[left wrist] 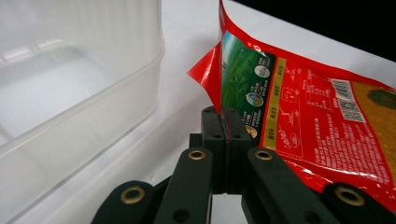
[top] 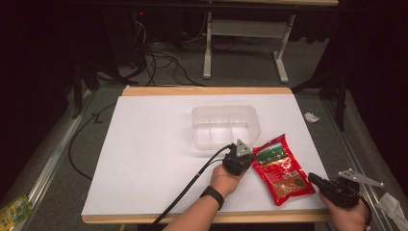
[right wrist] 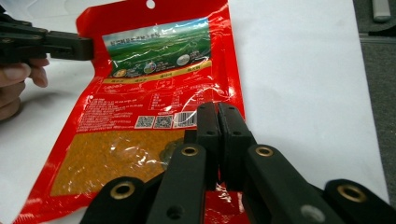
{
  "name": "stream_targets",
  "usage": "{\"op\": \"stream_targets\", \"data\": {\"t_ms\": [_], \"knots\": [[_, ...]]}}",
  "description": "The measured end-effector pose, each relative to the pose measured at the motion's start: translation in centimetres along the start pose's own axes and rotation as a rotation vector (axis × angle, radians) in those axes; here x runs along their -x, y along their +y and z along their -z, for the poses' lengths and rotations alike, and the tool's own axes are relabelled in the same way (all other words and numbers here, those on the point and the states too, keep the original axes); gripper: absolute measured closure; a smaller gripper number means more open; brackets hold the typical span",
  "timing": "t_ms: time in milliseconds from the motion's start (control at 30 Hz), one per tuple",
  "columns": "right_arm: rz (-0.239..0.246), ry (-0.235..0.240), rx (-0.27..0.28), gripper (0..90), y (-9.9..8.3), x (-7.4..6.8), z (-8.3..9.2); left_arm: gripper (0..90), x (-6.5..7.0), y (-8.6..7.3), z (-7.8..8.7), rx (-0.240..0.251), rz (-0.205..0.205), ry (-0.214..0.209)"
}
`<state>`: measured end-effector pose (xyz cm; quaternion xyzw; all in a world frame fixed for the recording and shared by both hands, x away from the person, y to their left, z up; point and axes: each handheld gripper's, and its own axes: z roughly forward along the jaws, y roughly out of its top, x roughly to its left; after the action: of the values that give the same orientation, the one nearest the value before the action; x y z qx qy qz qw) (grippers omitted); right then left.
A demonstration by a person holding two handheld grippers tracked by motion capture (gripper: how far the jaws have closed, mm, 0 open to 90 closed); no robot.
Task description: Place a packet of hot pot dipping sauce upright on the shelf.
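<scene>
A white table [top: 144, 144] with a wooden edge is carrying everything, and around it the dark floor is lying strewn with cables [top: 163, 62], with the grey legs of another bench [top: 245, 43] standing beyond.

Near the middle of the table a clear plastic tub [top: 225, 126] is sitting upright and open. Through its walls faint ridges are showing that may be dividers, though I cannot tell for certain; nothing is lying inside it. In the left gripper view its rounded corner [left wrist: 70, 88] is looming just beside the jaws, apart from them.

To the right of the tub, near but not touching it, a red foil pouch [top: 281, 168] is lying slanted on the table. Its upper panel is showing a green landscape print [right wrist: 156, 46], with yellow text, codes and a clear window below, through which brownish granules [right wrist: 112, 158] are showing.

The left gripper [top: 239, 156], held in the person's left hand [top: 226, 179], is pinching the upper left edge of the pouch, jaws pressed together on the foil [left wrist: 224, 119], which is curling up there.

The right gripper [top: 315, 179], in the right hand [top: 349, 214] at the table's near right corner, is reaching the pouch's lower right edge; its jaws are pressed together [right wrist: 218, 121] over the pouch, but whether foil is caught between them I cannot tell.
</scene>
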<state>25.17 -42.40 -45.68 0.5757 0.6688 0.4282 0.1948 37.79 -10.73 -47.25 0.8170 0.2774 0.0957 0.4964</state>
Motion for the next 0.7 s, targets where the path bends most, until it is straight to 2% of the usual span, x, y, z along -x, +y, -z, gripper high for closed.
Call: {"op": "stream_targets", "data": {"t_ms": [300,500,700], "knots": [[0.039,0.027,0.028,87.5,0.7,-1.8,0.0,90.0,1.2,-0.1,4.4,0.124,-0.031,-0.020],[0.056,0.034,0.068,87.3,1.2,-3.1,0.6,90.0,2.3,-0.2,7.8,0.198,-0.074,-0.037],[0.064,0.035,0.083,86.9,1.4,-4.0,0.8,90.0,1.7,0.0,10.9,0.235,-0.090,-0.019]]}}
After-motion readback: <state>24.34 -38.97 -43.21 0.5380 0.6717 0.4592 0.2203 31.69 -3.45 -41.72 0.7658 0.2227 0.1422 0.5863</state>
